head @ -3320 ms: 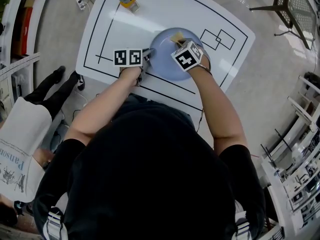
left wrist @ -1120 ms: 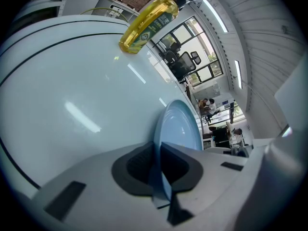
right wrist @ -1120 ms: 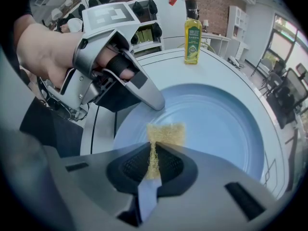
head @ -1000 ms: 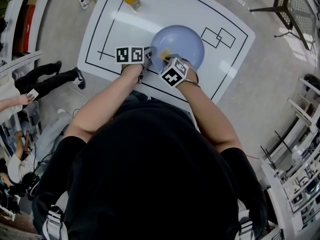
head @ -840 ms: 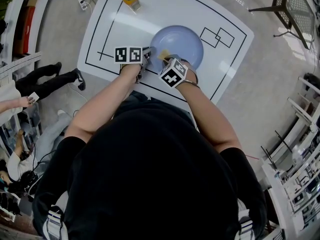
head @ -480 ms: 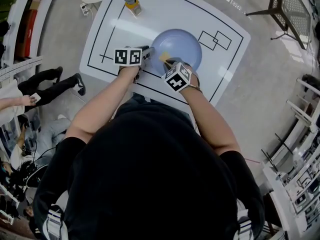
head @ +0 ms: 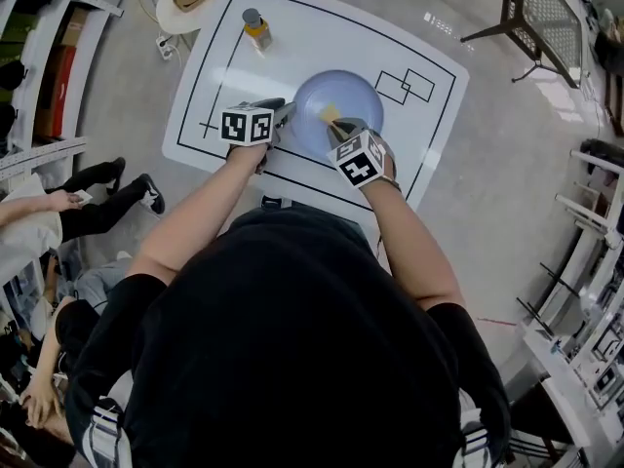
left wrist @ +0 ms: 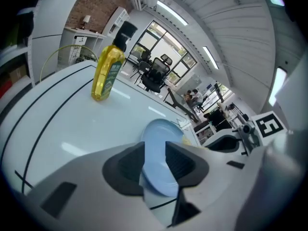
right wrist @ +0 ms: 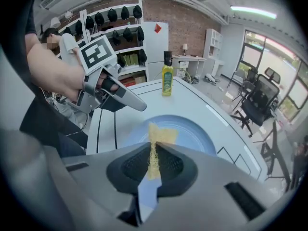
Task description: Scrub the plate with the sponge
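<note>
Right gripper (right wrist: 153,153) is shown clamped on the sponge (right wrist: 161,134) only by its own view; left gripper (left wrist: 155,150), earlier shut at the plate (left wrist: 163,129) edge, is just opened.

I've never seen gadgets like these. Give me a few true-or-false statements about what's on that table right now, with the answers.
1. The right gripper pinches a yellow sponge. True.
2. The left gripper is clamped on the plate. False: its jaws have just been opening and stand apart; the plate shows through the gap, and the pads do not press on it.
3. The plate is red. False: it is pale blue.
4. A yellow bottle stands upright on the table. True.
</note>
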Demonstrator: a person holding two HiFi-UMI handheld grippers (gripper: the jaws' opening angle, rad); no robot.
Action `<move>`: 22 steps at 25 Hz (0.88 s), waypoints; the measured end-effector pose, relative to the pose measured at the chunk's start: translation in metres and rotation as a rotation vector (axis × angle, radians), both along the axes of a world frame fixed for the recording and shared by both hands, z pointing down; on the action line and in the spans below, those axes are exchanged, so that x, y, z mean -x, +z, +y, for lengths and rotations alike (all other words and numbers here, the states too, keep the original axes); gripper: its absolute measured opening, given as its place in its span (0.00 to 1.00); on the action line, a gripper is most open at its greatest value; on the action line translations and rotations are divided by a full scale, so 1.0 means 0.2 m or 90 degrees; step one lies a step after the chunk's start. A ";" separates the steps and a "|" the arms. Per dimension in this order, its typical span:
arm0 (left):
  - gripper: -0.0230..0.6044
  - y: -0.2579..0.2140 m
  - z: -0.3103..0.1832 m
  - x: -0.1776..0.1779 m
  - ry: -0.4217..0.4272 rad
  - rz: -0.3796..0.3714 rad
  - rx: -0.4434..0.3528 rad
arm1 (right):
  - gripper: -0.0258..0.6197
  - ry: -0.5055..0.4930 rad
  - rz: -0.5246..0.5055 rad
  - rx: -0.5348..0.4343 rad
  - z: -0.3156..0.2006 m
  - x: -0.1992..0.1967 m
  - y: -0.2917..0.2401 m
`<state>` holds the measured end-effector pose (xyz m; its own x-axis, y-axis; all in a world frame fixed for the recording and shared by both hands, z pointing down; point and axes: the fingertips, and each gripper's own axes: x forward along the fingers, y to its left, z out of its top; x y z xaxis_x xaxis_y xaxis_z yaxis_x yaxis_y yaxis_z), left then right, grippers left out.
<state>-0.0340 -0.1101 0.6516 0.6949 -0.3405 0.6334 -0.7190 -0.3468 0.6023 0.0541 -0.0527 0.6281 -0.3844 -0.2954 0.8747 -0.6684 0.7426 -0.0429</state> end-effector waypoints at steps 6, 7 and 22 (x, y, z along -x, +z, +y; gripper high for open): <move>0.26 -0.24 0.01 0.03 0.018 0.005 -0.084 | 0.08 0.075 -0.037 -0.059 -0.04 -0.09 -0.22; 0.26 -0.28 0.01 0.04 0.020 0.005 -0.098 | 0.08 0.089 -0.043 -0.069 -0.04 -0.10 -0.26; 0.25 -0.85 0.00 0.15 0.035 0.005 -0.281 | 0.08 0.223 -0.104 -0.183 0.05 -0.32 -0.74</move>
